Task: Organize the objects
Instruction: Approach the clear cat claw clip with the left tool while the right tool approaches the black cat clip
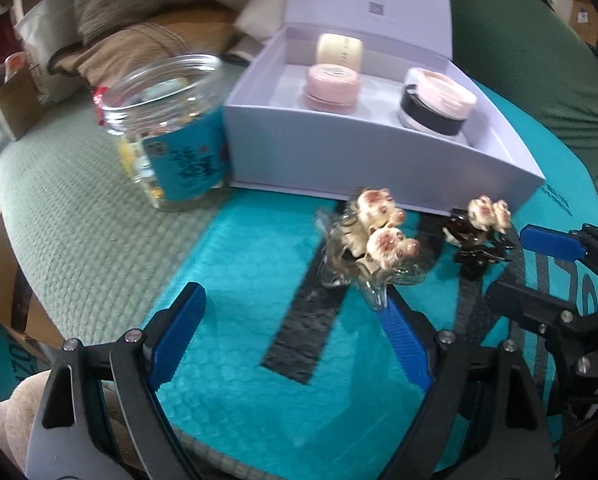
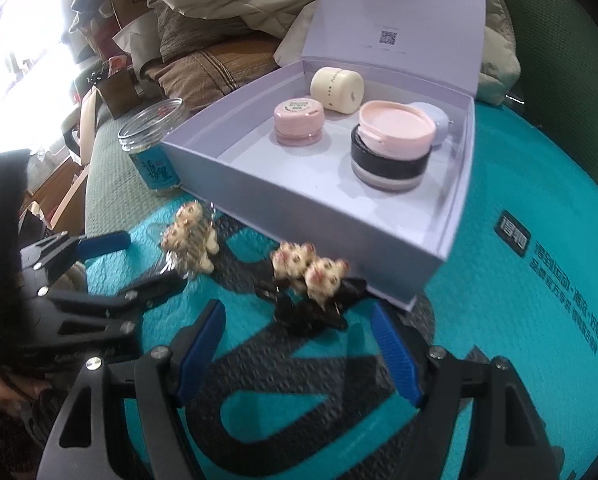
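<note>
Two hair clips topped with little plush animals are lying on the teal mailer [image 2: 519, 184], just in front of the near wall of the open box [image 2: 299, 220]. The black clip [image 2: 315, 292] is sitting straight ahead of the right hand-held gripper [image 2: 299, 356], just beyond its fingertips, long axis running slantwise across the gap, so I judge the right hand is the nearer one for it. The clear clip [image 1: 375, 244] is lying ahead of the left hand-held gripper [image 1: 295, 340] but off to its right, nearly touching the right finger [image 1: 405, 344] rather than centred. Both are standing wide with nothing between the pads. The right view is showing the box's inside plainly: four cosmetic jars, bare floor at the front. The left view is giving the glass jar [image 1: 171, 128] by the box's left corner.
</note>
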The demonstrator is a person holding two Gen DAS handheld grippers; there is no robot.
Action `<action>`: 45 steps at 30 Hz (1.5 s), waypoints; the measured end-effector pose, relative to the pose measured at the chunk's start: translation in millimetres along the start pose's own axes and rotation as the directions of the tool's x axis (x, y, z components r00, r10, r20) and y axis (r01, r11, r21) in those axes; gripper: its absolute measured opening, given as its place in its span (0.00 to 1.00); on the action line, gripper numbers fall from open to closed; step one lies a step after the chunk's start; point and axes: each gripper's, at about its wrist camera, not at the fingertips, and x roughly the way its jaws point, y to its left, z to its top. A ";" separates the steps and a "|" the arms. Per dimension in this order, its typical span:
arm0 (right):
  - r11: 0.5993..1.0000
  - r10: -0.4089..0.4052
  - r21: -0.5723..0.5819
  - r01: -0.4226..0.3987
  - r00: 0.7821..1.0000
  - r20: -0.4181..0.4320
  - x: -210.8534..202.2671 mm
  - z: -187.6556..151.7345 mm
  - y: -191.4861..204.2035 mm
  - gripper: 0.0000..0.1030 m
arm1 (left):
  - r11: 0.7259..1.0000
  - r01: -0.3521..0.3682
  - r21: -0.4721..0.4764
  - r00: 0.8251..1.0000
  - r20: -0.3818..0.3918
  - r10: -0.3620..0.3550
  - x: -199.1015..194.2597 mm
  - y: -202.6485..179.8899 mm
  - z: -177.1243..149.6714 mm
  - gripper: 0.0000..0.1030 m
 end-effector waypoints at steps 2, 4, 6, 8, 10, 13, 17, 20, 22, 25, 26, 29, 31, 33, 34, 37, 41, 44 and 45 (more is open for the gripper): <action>0.999 -0.030 -0.017 0.029 1.000 -0.001 4.2 3.2 3.4 0.74 | 1.000 0.015 -0.014 1.000 0.010 -0.015 -3.0 5.4 -0.4 0.84; 0.998 -0.051 -0.036 0.051 0.999 0.008 6.9 4.1 6.3 0.74 | 0.999 0.033 -0.026 0.999 0.018 -0.032 -3.6 8.8 -0.1 0.84; 0.999 -0.040 -0.026 0.040 0.999 0.009 8.4 3.8 3.8 0.74 | 0.997 0.057 -0.043 0.998 0.026 -0.056 -7.7 13.6 -2.2 0.84; 0.999 -0.031 -0.009 0.031 1.000 0.003 12.7 3.2 -1.1 0.74 | 0.995 0.081 -0.059 0.996 0.031 -0.079 -7.7 17.7 0.0 0.84; 1.000 -0.031 0.003 0.031 0.999 -0.022 19.4 1.3 -4.3 0.71 | 0.993 0.096 -0.064 0.995 0.033 -0.094 -8.3 20.0 0.4 0.84; 0.999 -0.042 -0.029 0.042 0.999 -0.030 21.3 -2.1 -2.7 0.60 | 0.994 0.091 -0.055 0.995 0.031 -0.090 -9.3 19.0 -0.5 0.84; 0.996 -0.045 -0.073 0.042 0.998 -0.045 22.8 -3.8 0.2 0.54 | 0.996 0.071 -0.048 0.997 0.031 -0.070 -11.6 19.2 -0.5 0.84; 0.997 -0.036 -0.072 0.033 0.998 -0.046 21.4 -5.0 0.6 0.50 | 0.997 0.065 -0.043 0.997 0.045 -0.063 -15.0 18.9 1.6 0.84; 0.997 -0.038 -0.073 0.034 0.998 -0.044 19.7 -7.9 -0.2 0.45 | 0.996 0.074 -0.045 0.997 0.041 -0.072 -14.2 18.8 3.4 0.84; 0.996 -0.037 -0.077 0.033 0.998 -0.047 17.0 -11.7 -1.4 0.42 | 0.995 0.089 -0.043 0.996 0.030 -0.088 -8.2 17.7 9.1 0.84; 0.996 -0.037 -0.077 0.033 0.998 -0.049 16.8 -12.4 -2.0 0.41 | 0.995 0.086 -0.040 0.996 0.023 -0.085 -5.3 16.9 10.8 0.84; 0.996 -0.042 -0.080 0.038 0.998 -0.052 16.1 -13.8 -2.8 0.40 | 0.996 0.087 -0.032 0.996 0.002 -0.087 3.9 13.7 16.1 0.84; 0.996 -0.045 -0.081 0.040 0.998 -0.055 16.1 -13.5 -2.5 0.40 | 0.997 0.080 -0.023 0.997 -0.003 -0.080 8.1 10.7 18.0 0.84; 0.996 -0.047 -0.083 0.042 0.997 -0.055 16.4 -13.0 -1.8 0.40 | 0.998 0.067 0.005 0.998 0.000 -0.067 11.5 5.8 19.5 0.84; 0.996 -0.047 -0.083 0.042 0.997 -0.055 16.6 -13.1 -1.4 0.40 | 0.998 0.061 0.014 0.998 0.002 -0.061 12.6 4.3 19.8 0.84; 0.996 -0.047 -0.084 0.042 0.997 -0.056 16.6 -13.0 -1.0 0.40 | 0.998 0.045 0.038 0.999 0.008 -0.045 15.3 0.7 19.4 0.84; 0.995 -0.043 -0.087 0.038 0.997 -0.058 16.4 -13.9 0.8 0.39 | 0.999 0.022 0.050 0.999 0.024 -0.023 12.2 0.4 14.8 0.72; 0.995 -0.037 -0.091 0.031 0.997 -0.061 16.1 -14.5 2.7 0.38 | 0.999 0.019 0.042 0.999 0.025 -0.021 9.3 2.5 13.1 0.61; 0.995 -0.036 -0.093 0.030 0.997 -0.062 16.0 -14.8 3.5 0.38 | 0.999 0.021 0.042 0.999 0.024 -0.022 8.7 2.6 12.6 0.56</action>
